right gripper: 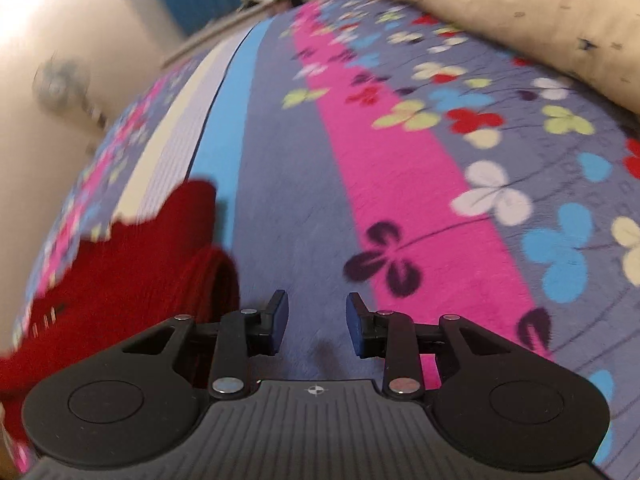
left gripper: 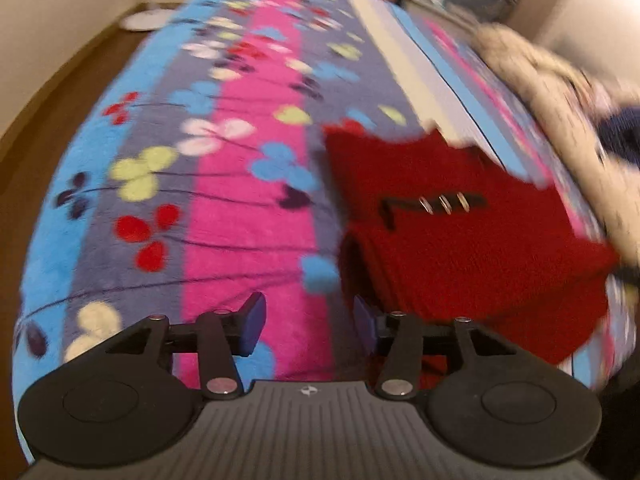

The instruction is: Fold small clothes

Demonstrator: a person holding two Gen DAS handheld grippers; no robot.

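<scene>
Flowered blanket (left gripper: 240, 200), cream pillow (right gripper: 520, 12), white fan base (left gripper: 144, 20).

Under my cameras the blanket (left gripper: 248, 208) looks like a soft, fuzzy fleece, matt all over. The red garment (left gripper: 460, 248) reads as a thicker, nubbly knit with a ribbed fold along its edge, and small shiny metal rings (left gripper: 444, 203) sit on it. My left gripper (left gripper: 310, 322) and right gripper (right gripper: 317, 322) are matt black plastic with ridged housings and bright metal pivot pins. The cream pillow (right gripper: 540, 20) seems smooth woven cloth.
</scene>
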